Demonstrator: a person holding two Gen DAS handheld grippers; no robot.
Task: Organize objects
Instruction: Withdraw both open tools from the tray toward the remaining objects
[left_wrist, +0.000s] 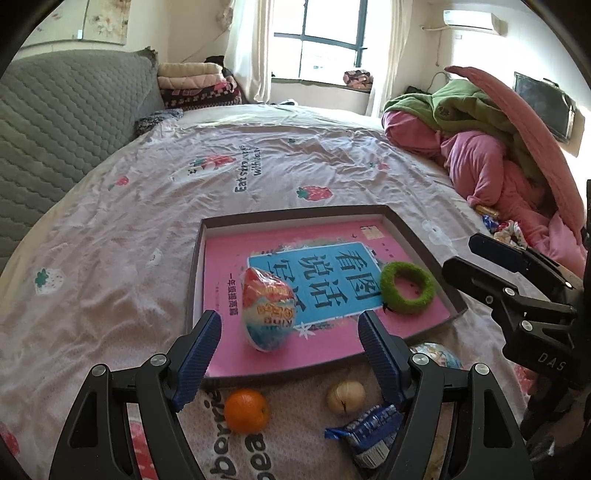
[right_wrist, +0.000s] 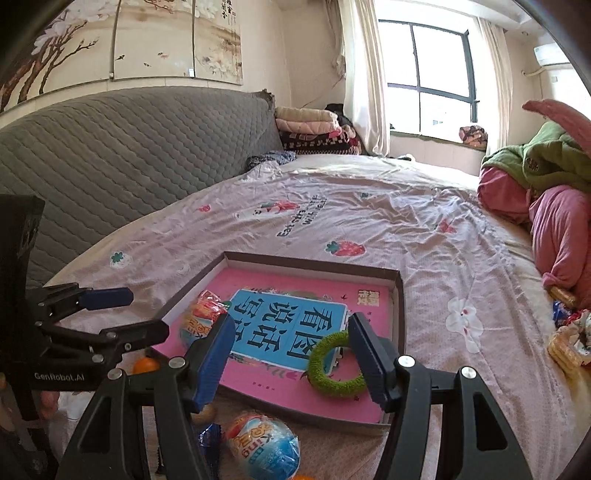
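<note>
A brown-rimmed shallow tray (left_wrist: 295, 214) lies on the bed with a pink and blue book (left_wrist: 332, 280) in it. On the book rest a foil-wrapped egg toy (left_wrist: 267, 314) and a green fuzzy ring (left_wrist: 408, 288). My left gripper (left_wrist: 290, 347) hovers open over the tray's near edge, its pads apart from the egg. In the right wrist view my right gripper (right_wrist: 291, 354) is open above the tray (right_wrist: 314, 264), the ring (right_wrist: 334, 369) lying free just under its right finger. On the sheet in front of the tray sit an orange (left_wrist: 245, 410), a walnut (left_wrist: 345, 397), a blue snack packet (left_wrist: 369, 432) and a second egg toy (right_wrist: 262, 446).
A pile of pink and green bedding (left_wrist: 480, 147) fills the bed's right side, with several wrapped snacks (right_wrist: 569, 339) beside it. A grey quilted headboard (left_wrist: 66, 122) runs along the left. Folded blankets (left_wrist: 195, 85) are stacked at the far corner.
</note>
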